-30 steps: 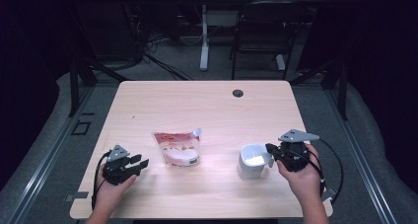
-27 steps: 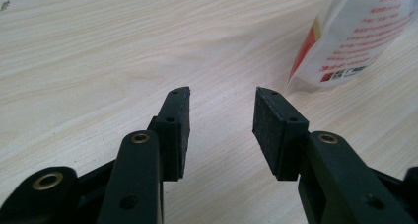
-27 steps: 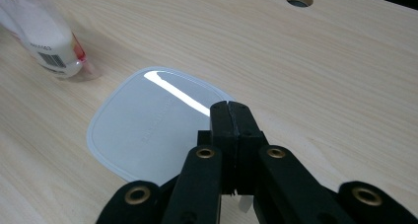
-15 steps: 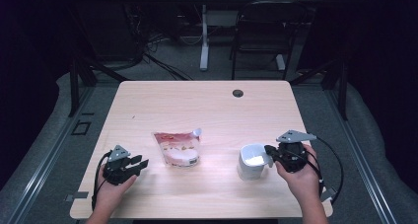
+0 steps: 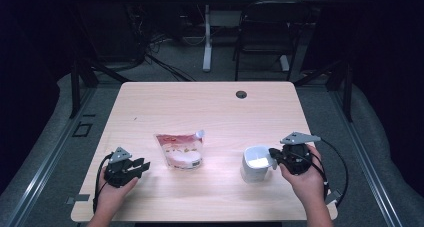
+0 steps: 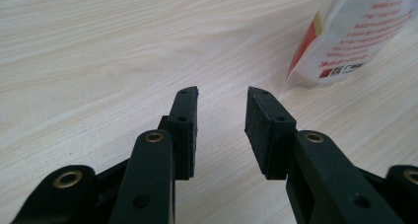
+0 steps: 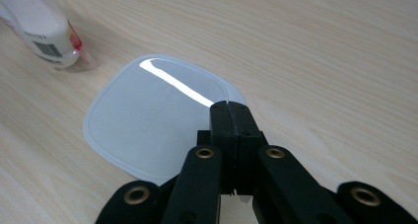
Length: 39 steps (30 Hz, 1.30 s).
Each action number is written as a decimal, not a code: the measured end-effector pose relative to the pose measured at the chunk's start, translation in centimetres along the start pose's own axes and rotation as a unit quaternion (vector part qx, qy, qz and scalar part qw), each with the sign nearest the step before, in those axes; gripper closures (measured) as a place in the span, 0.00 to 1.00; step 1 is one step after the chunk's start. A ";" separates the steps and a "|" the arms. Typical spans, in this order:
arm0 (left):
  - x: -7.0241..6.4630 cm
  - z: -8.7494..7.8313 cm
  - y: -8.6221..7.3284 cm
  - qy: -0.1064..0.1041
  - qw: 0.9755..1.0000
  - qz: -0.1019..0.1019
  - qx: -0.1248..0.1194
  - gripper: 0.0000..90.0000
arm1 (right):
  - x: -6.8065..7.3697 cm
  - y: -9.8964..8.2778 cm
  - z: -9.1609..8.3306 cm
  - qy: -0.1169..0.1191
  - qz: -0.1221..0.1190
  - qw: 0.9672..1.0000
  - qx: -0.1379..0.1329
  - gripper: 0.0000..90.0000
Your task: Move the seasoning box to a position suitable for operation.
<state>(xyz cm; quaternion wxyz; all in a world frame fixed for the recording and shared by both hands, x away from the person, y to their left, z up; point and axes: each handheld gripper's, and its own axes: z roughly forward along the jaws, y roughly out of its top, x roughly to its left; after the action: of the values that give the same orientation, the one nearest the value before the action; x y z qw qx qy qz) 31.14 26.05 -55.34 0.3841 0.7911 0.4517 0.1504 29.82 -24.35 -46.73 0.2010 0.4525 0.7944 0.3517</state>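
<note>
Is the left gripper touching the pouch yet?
Apart. In the left gripper view, the left gripper has bare table between its jaws, and the pouch lies beyond them to one side with tabletop showing in the gap.

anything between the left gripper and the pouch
Nothing visible does. The left gripper sits with its jaws apart and nothing between them; they have just been closing. Only bare table lies between it and the pouch, which lies ahead and to its right in the left gripper view.
</note>
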 end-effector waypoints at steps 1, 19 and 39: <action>0.0 0.0 0.0 0.000 1.000 0.000 0.000 0.73 | 0.0 0.0 0.0 0.001 -0.002 1.000 0.002 1.00; -0.1 0.0 0.0 -0.001 1.000 0.000 0.000 0.73 | -0.9 -0.5 -0.1 0.016 0.022 1.000 -0.009 1.00; 0.0 -0.1 0.0 -0.001 1.000 0.002 -0.001 0.73 | -3.1 -1.9 0.1 0.085 0.106 0.989 -0.049 1.00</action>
<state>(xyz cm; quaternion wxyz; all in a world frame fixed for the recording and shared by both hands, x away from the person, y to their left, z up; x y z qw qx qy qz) 31.11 26.05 -55.27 0.3846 0.7921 0.4493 0.1509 30.30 -27.63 -48.19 0.1160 0.4920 0.7379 0.4472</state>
